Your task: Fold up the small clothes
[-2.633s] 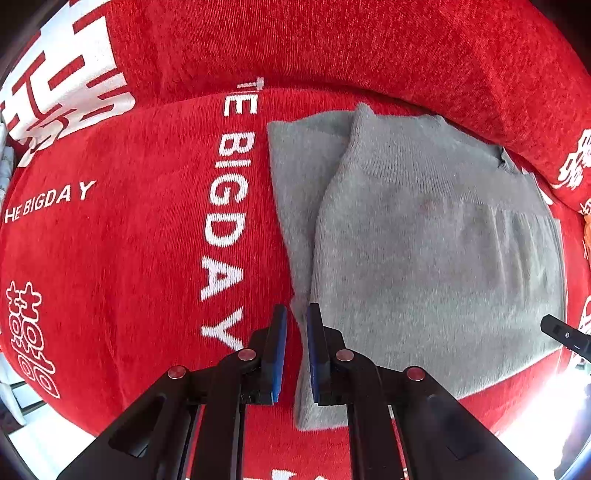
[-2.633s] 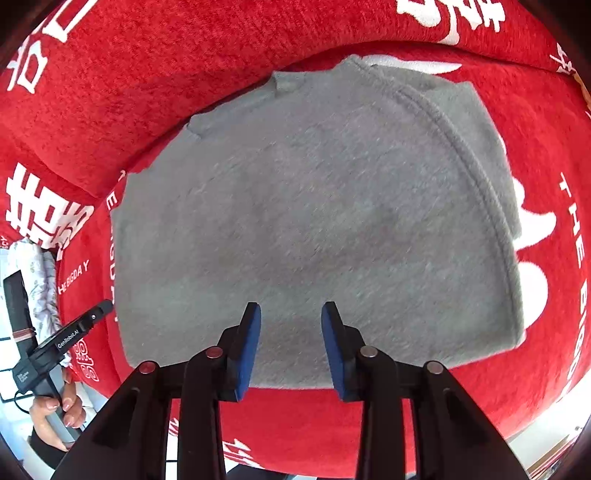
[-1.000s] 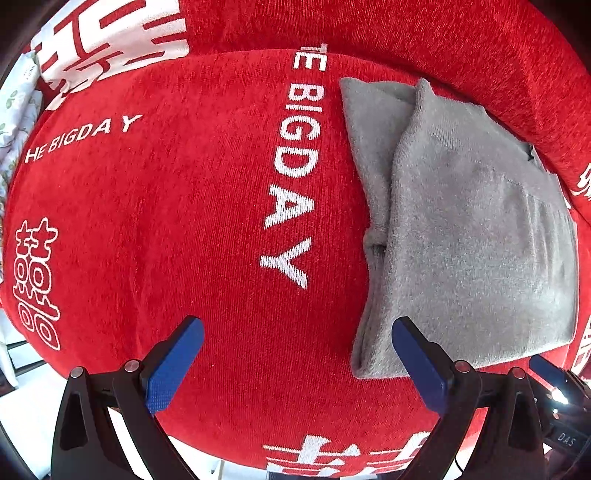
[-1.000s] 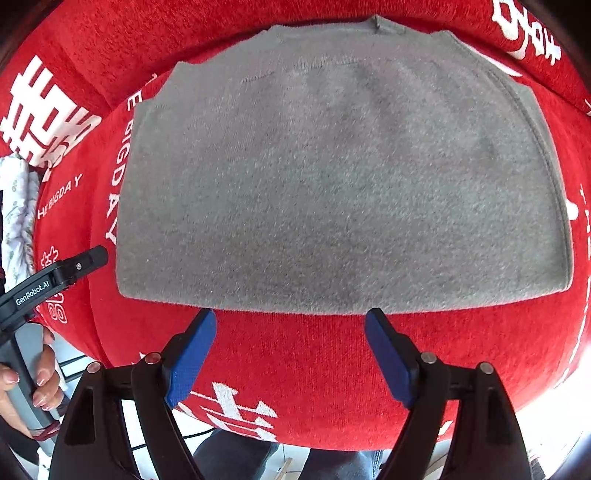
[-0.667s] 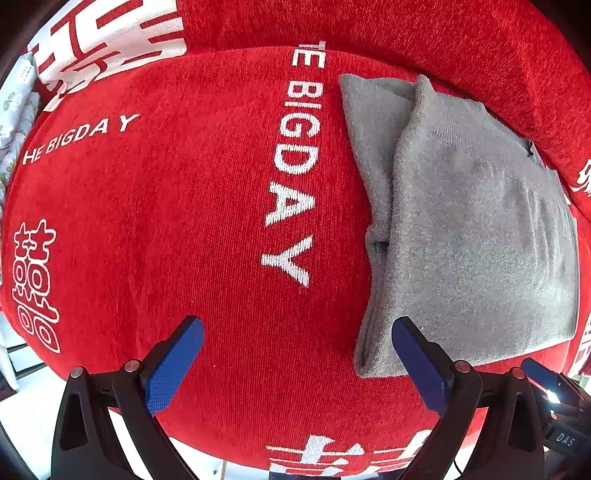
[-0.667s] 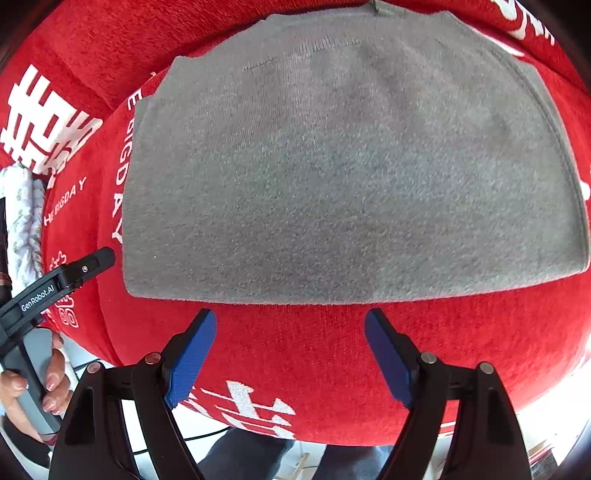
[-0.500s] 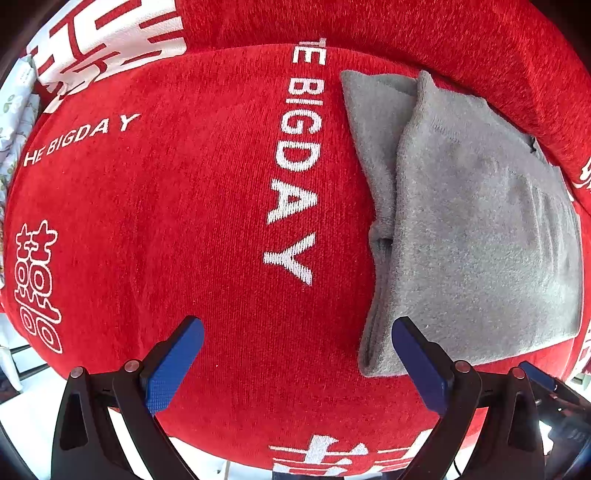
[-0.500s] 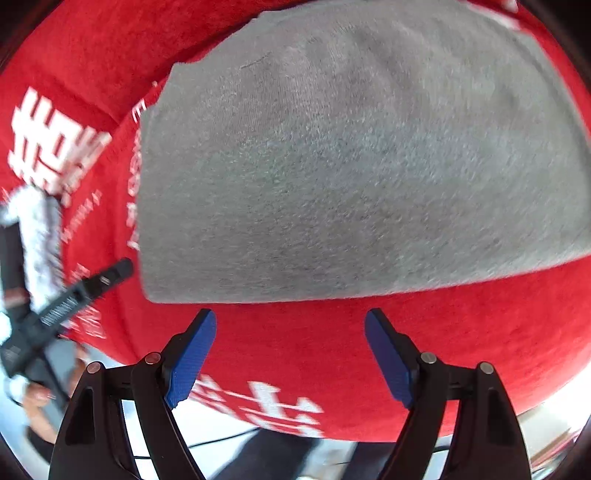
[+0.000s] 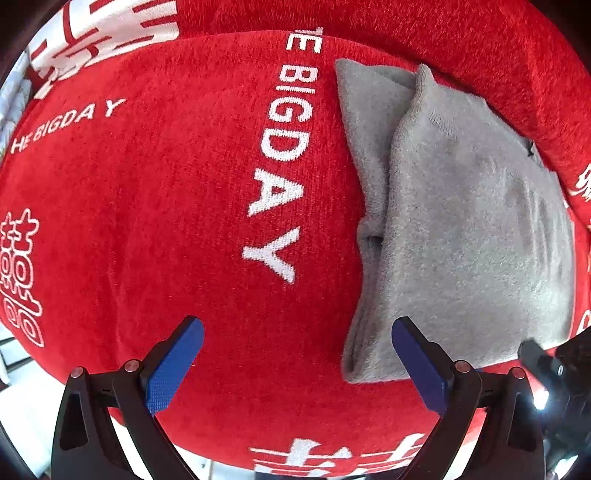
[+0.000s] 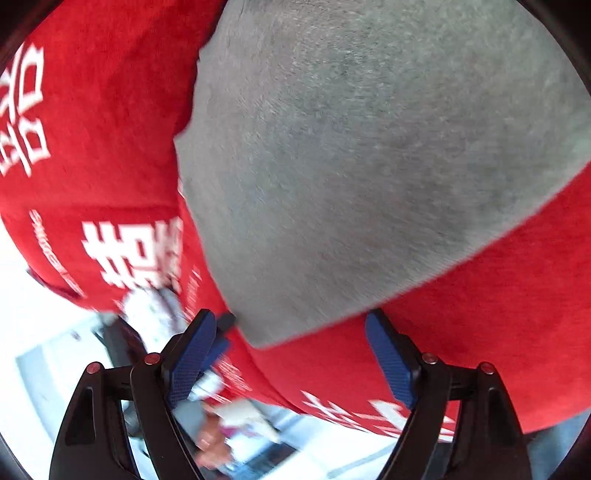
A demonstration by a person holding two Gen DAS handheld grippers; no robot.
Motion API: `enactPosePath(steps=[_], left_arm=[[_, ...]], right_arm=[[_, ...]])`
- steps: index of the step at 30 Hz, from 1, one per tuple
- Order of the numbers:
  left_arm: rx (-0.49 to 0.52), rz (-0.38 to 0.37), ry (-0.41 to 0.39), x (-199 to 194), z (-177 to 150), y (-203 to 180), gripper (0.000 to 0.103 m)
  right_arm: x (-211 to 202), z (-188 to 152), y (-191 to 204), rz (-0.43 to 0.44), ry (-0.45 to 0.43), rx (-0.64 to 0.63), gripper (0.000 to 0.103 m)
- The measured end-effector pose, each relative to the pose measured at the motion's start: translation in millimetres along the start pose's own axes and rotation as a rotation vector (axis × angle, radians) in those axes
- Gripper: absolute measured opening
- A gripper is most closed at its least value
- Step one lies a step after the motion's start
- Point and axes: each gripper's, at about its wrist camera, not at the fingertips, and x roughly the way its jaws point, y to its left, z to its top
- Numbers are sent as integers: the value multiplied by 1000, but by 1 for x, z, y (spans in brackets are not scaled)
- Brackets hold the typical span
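Note:
A folded grey knit garment (image 9: pixel 461 229) lies flat on a red cover with white lettering (image 9: pixel 166 221). In the left wrist view it sits right of centre, its folded edge facing left. My left gripper (image 9: pixel 295 362) is open and empty, held above the cover's near edge, its right finger (image 9: pixel 417 362) over the garment's near left corner. In the right wrist view the garment (image 10: pixel 369 147) fills the upper frame, blurred. My right gripper (image 10: pixel 291 354) is open and empty, just off the garment's near corner.
The red cover (image 10: pixel 498 314) drapes over a rounded seat with a raised back behind the garment (image 9: pixel 406 29). The right gripper's black tip (image 9: pixel 535 354) shows at the left view's lower right. Pale floor (image 10: pixel 55 332) lies beyond the seat's edge.
Both grippers opened wide and let go of the garment, then drew back. Over the last half second the right gripper swung sharply, tilting its view; the left barely moved.

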Motion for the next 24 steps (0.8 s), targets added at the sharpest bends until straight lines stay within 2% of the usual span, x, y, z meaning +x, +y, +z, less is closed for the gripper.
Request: enactPosePath(steps=[6, 10, 14, 18, 20, 24], left_arm=[[8, -13, -1, 2, 5, -3, 102], [15, -20, -3, 4, 12, -11, 102], [15, -23, -4, 5, 16, -16, 102], [18, -24, -5, 4, 21, -25, 102], [21, -23, -5, 5, 24, -30, 102], [25, -27, -3, -1, 24, -27, 102]], right_arm=[[12, 10, 16, 53, -29, 13, 88], [9, 11, 10, 99, -43, 70, 87], [8, 11, -1, 132, -44, 142, 81], [11, 14, 0, 133, -24, 141, 75], [15, 15, 1, 138, -8, 146, 68], [17, 14, -2, 138, 3, 151, 65]])
